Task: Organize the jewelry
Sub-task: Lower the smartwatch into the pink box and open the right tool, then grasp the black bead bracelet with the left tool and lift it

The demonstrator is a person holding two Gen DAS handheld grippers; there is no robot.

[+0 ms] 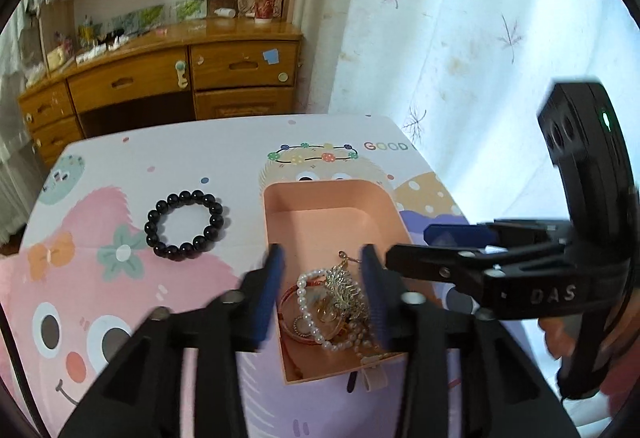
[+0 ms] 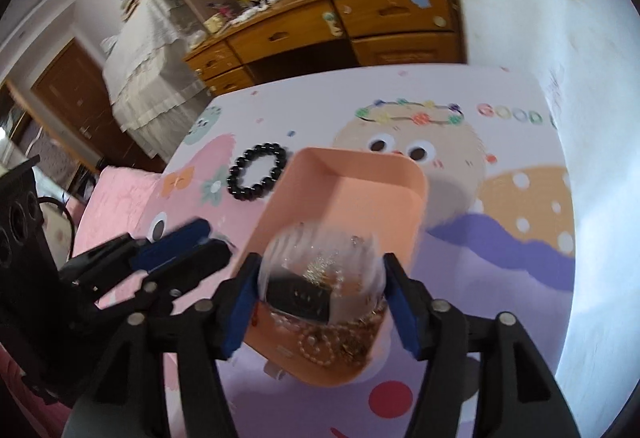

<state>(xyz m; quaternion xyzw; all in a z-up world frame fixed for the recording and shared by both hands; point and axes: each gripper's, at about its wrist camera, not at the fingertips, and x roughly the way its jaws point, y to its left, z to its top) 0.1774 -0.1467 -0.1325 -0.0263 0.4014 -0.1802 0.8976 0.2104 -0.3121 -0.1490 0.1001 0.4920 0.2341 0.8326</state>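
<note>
A peach tray sits on the cartoon table mat and holds a pile of jewelry: a pearl strand, a gold leaf piece, a red cord. A black bead bracelet lies on the mat left of the tray. My left gripper is open and empty, its fingers spread above the tray's near end. In the right wrist view the right gripper is shut on a blurred clear bracelet with a dark part, held over the tray and its jewelry. The black bracelet lies beyond.
The right gripper's body reaches in from the right in the left wrist view; the left gripper shows at the left in the right wrist view. A wooden desk and a white curtain stand behind the table.
</note>
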